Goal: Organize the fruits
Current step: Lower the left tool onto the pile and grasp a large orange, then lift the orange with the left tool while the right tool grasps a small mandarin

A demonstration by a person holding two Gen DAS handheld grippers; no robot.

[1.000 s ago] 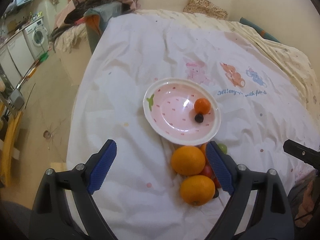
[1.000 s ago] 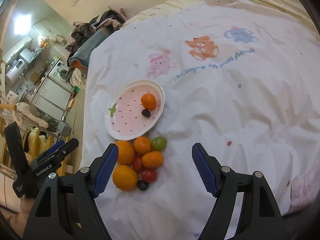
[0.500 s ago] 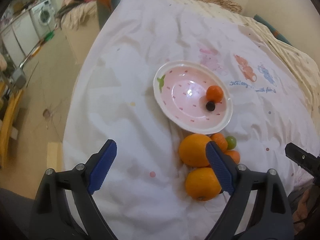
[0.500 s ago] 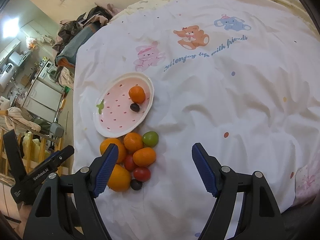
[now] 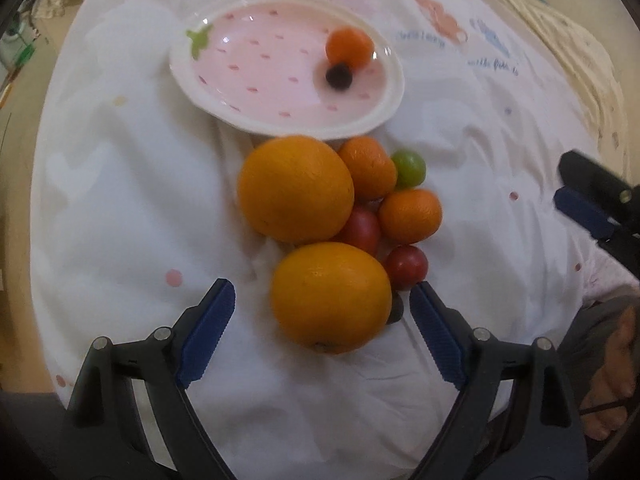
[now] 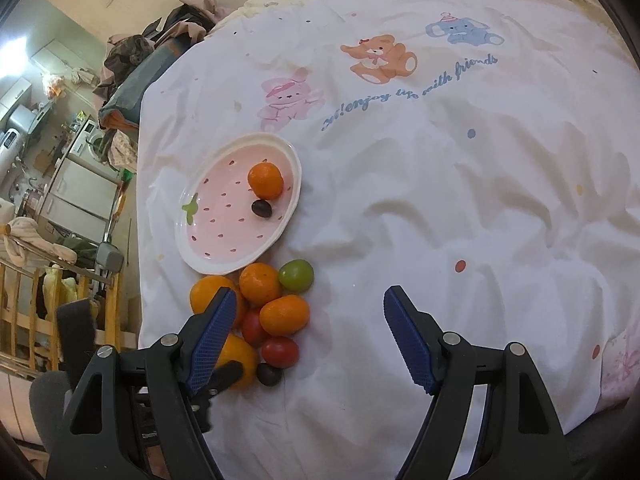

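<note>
Your left tongs (image 5: 318,308) have dropped down close to the fruit since a second ago, and now they are tipping almost straight down over the pile. Their blue pads are closing in a little, with the big round orange nearest you (image 5: 331,297) sitting between them, but the pads are not touching it yet. Your right tongs (image 6: 310,322) are hanging wide open over the white bed sheet with cartoon animals (image 6: 460,208), holding nothing.

The pile is lying on the sheet just below the pink strawberry-shaped plate (image 5: 192,84). In the plate a small orange mandarin (image 5: 349,46) and a dark little grape (image 5: 338,76) are already resting.

The big orange is looking heavy and firm, with bumpy skin that should not slip much. You are best taking it across its widest middle, one pad on each side. It is round, so it may roll if you pinch too high or too low.

A second big orange (image 5: 295,189) is touching it from behind, and a small red tomato (image 5: 406,267) is sitting just beside your right pad. That tomato is soft and easy to squash. The bed is soft too, so the fruit may sink and shift as you are pressing.
</note>
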